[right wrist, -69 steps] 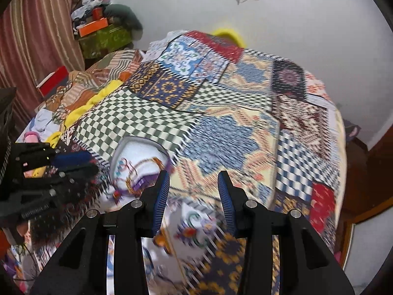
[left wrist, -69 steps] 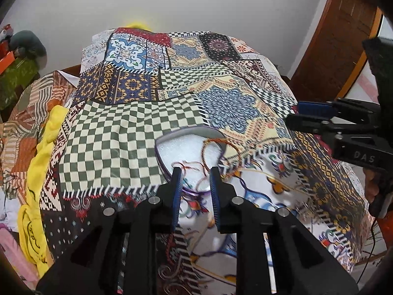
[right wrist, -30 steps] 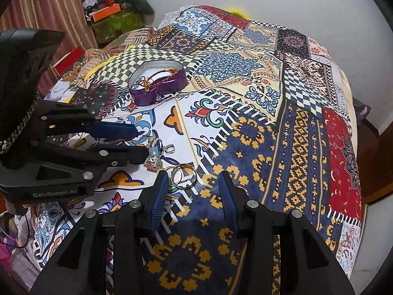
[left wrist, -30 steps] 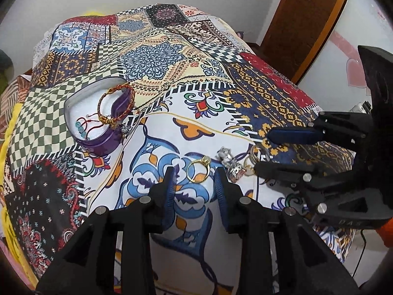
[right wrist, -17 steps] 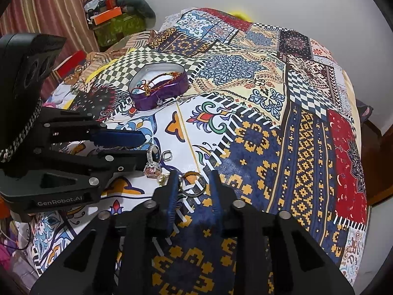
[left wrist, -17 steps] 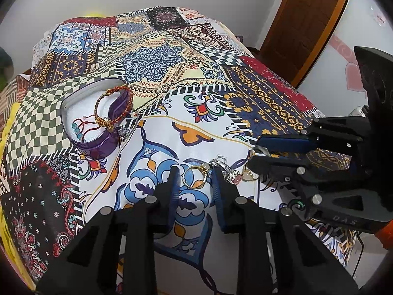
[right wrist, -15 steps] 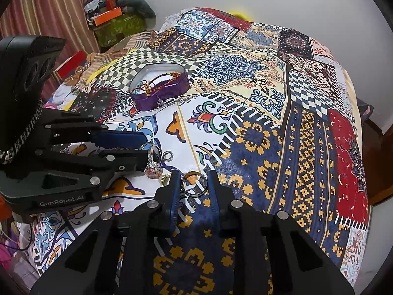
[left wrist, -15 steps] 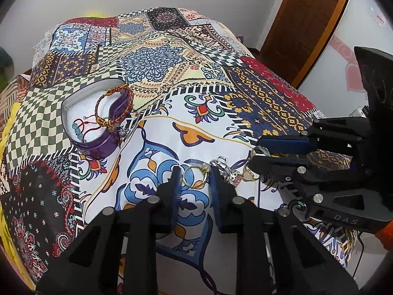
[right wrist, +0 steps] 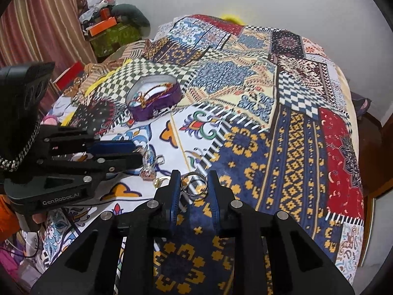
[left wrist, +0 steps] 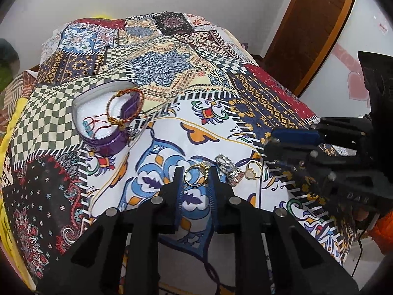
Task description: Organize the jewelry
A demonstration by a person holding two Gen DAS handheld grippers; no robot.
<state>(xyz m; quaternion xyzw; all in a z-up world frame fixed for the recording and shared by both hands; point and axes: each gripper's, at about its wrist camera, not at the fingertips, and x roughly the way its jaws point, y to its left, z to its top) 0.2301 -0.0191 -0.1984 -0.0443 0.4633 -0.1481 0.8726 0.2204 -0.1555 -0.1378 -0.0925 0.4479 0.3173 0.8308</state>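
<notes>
Your left claw [left wrist: 195, 175] pinches a gold ring [left wrist: 196, 175], frame centre. Your right claw [right wrist: 194, 184] pinches a silver ring [right wrist: 194, 184]. Purple heart box [left wrist: 108, 145], upper left on the bed [left wrist: 172, 78].

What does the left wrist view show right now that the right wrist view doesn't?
Only the left wrist view: the gold ring pinched in the left gripper, a second gold ring with a pale stone lying clear on the bedspread, and a wooden door. Only the right wrist view: the silver ring pinched in the right gripper, striped curtains and clutter by the wall. Both: the purple heart-shaped box holding bracelets, the silver jewelled ring between the grippers, and each other's gripper.
</notes>
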